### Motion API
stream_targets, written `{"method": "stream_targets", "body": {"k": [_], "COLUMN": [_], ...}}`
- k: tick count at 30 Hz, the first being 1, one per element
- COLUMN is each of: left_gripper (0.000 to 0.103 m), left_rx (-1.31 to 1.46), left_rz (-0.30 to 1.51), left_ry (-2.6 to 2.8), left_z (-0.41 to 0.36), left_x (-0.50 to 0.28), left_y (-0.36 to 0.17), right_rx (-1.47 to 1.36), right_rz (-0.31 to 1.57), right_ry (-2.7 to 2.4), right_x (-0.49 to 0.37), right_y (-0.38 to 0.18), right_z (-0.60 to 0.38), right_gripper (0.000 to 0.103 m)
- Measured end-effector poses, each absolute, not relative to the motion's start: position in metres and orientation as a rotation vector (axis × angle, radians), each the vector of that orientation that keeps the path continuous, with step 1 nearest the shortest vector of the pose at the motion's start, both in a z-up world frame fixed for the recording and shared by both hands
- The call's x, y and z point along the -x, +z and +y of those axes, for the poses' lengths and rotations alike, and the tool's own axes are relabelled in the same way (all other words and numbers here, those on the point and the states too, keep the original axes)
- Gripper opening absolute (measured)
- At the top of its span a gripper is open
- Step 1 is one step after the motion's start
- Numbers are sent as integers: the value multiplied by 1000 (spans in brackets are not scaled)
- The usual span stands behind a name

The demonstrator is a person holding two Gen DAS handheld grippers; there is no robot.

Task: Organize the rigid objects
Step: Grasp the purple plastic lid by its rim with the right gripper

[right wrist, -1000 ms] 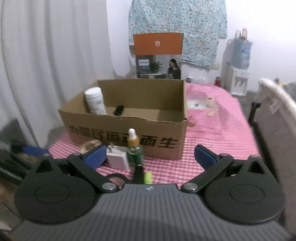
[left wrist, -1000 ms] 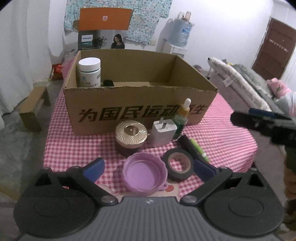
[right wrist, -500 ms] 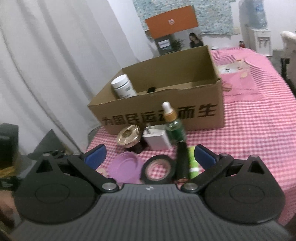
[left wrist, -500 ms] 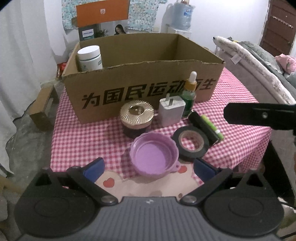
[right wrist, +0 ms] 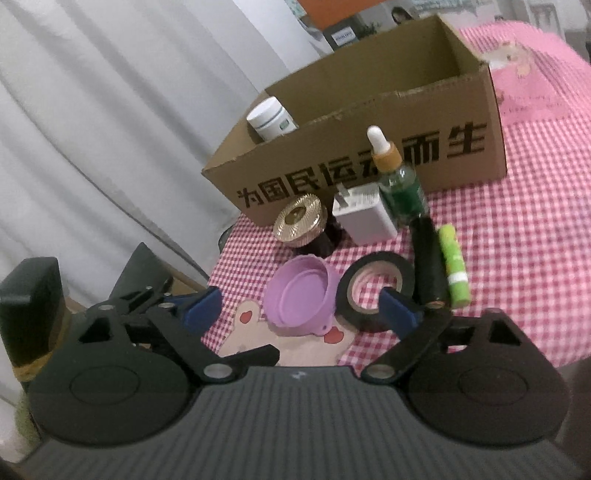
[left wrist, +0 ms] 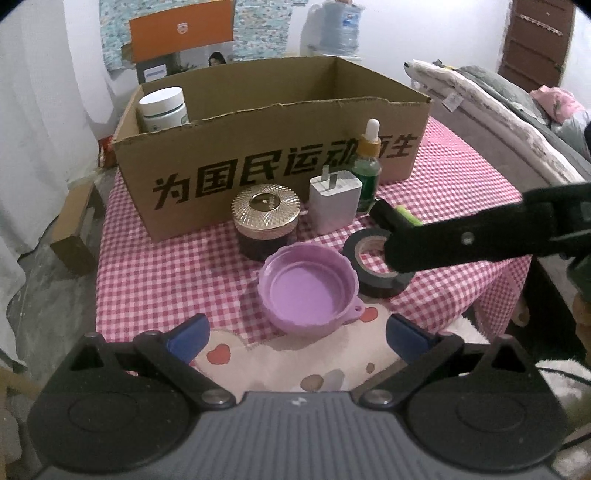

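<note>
Left wrist view: the cardboard box [left wrist: 258,155] holds one white pill bottle [left wrist: 164,109]; the left gripper [left wrist: 295,332], jaws spread and empty, hovers before one purple lid [left wrist: 308,290]. Right wrist view: six items remain on the checked tablecloth [right wrist: 517,240]: purple lid, tape roll [right wrist: 373,290], gold-lidded jar [right wrist: 304,225], white charger [right wrist: 364,216], dropper bottle [right wrist: 397,181], green tube [right wrist: 452,266], plus a black cylinder [right wrist: 428,262]. The right gripper [right wrist: 299,310], jaws closing, brackets lid and tape without pinching either; little is done.

Home, living rm: sofa [left wrist: 491,99], water dispenser [left wrist: 338,27], curtains [right wrist: 110,110].

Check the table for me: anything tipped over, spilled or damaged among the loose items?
Nothing spilled. The purple lid lies upside down, and the black cylinder and green tube lie flat. The cardboard box has a ragged front rim.
</note>
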State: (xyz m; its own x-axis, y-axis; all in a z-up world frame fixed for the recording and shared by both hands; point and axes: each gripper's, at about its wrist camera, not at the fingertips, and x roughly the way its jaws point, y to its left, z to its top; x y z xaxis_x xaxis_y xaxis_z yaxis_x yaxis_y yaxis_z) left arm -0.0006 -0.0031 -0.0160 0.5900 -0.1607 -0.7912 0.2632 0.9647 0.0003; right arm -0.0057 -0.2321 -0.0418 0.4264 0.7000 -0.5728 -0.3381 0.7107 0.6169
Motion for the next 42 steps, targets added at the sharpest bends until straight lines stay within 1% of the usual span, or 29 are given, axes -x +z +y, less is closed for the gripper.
{"method": "stream_targets", "body": {"k": [1,3,6,8,10,13,15,17,19,30,42], "left_gripper": [101,100,97,93,89,85,83,78,75,74,75], "left_rx": [-124,-124,-133,-142,-155,-172,-175,-178,-165,-149,-136], "left_rz": [906,903,901,899,904,916,923,924,924,934,936], "left_ry": [-254,-269,-290,-304,-321,-340,-355,-359,-365,-337,-319], "left_z": [-3,-2,-2,-2,-4,-7,-9,-11,-12,-9,2], "left_x": [-2,-7,-16,-21,-27,-34,-38,-40,-43,-38,-28], "left_y": [-18,-20,-25,-28,-31,-36,-39,-40,-42,-40,-38], "right_rx": [-456,-475,-494,-507,-519,-526,-532,-538,-543,-546,-423], "right_rz": [934,966,1000,1019,1036,1050,1056,1061,1063,1066,1054], "right_ry": [677,679,677,673,669,665,662,660,665,695,748], "right_x": [4,0,-5,-8,-11,-14,-16,-20,-23,-25,-19], "right_y": [-44,-50,-56,-60,-63,-66,-68,-70,-71,-73,-67], "right_z": [-231,-228,-223,-220,-219,-217,-216,-216,-215,-215,-188], "right_gripper": [78,72,66,62,54,50,48,47,46,46,47]}}
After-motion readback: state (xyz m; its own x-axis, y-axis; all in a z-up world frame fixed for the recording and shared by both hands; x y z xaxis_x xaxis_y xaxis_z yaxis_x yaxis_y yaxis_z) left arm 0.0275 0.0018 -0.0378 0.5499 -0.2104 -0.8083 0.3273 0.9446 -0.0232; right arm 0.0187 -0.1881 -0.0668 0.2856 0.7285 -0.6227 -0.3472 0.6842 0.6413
